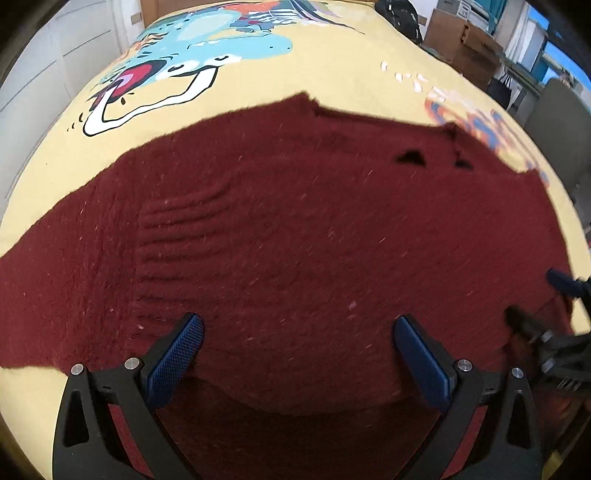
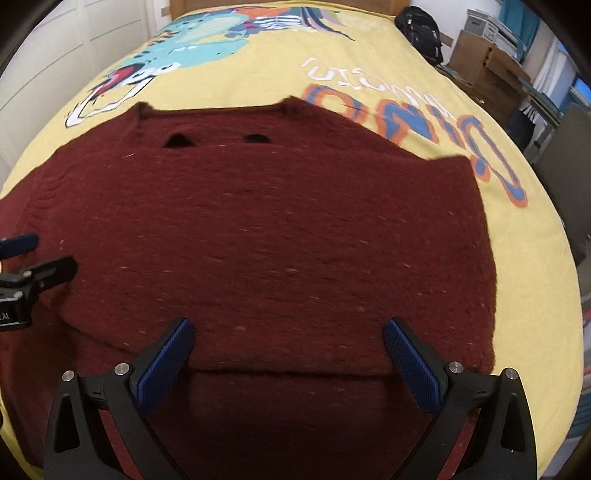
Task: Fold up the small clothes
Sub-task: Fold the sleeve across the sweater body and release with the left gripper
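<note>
A dark red knitted sweater (image 1: 295, 229) lies flat on the yellow bedspread (image 1: 332, 74), neck away from me. It also shows in the right wrist view (image 2: 277, 229). One sleeve stretches out to the left; the right side looks folded in. My left gripper (image 1: 298, 328) is open and empty, just above the sweater's lower fold. My right gripper (image 2: 289, 328) is open and empty over the lower hem edge. The right gripper shows at the right edge of the left wrist view (image 1: 543, 295); the left gripper shows at the left edge of the right wrist view (image 2: 40, 254).
The bedspread (image 2: 369, 44) carries a cartoon dinosaur print (image 1: 207, 48) and orange-blue lettering (image 2: 424, 122). A black backpack (image 2: 421, 29) sits at the far bed corner. Cardboard boxes (image 2: 484, 66) and shelves stand to the right, a white wardrobe (image 1: 55, 55) to the left.
</note>
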